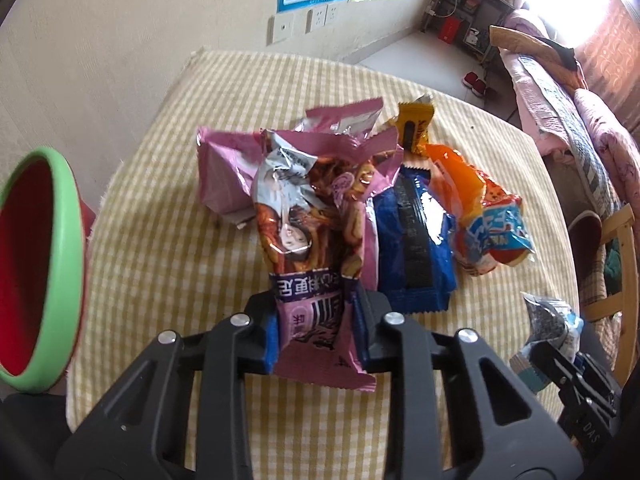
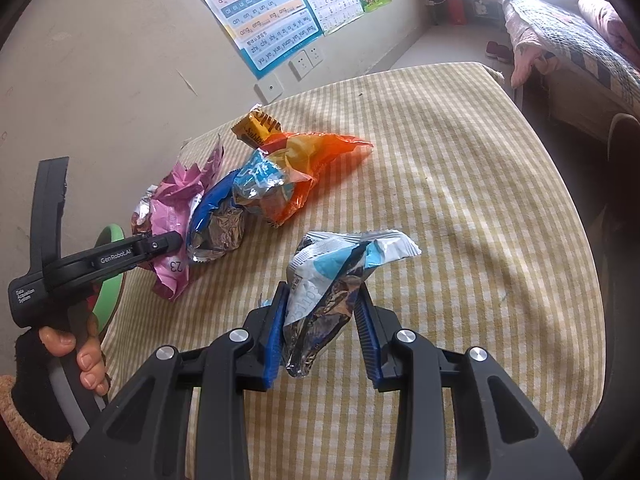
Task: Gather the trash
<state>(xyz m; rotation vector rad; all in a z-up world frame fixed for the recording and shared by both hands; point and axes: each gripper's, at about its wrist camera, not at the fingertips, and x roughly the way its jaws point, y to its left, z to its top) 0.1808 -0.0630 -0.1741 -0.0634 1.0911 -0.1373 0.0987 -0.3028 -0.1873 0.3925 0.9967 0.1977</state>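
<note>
Fingers [image 1: 316, 320] clamped on pink wrapper [image 1: 312, 216]

Left gripper [image 1: 316, 320] clamped on lower end of pink snack wrapper [image 1: 316, 220], near front edge of checked tablecloth [image 1: 160, 248]. Blue wrapper [image 1: 412, 240] just beside it, orange wrapper [image 1: 480, 208] beyond. Green-rimmed red bin [image 1: 36, 264] off table's left edge.

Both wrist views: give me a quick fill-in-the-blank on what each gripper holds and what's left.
The left gripper is shut on a ____ wrapper.
The right gripper is shut on a white-and-____ wrapper.
The green-rimmed bin is ____ inside.
Loose wrappers lie on a ____ tablecloth.

Missing: pink; blue; red; checked
</note>
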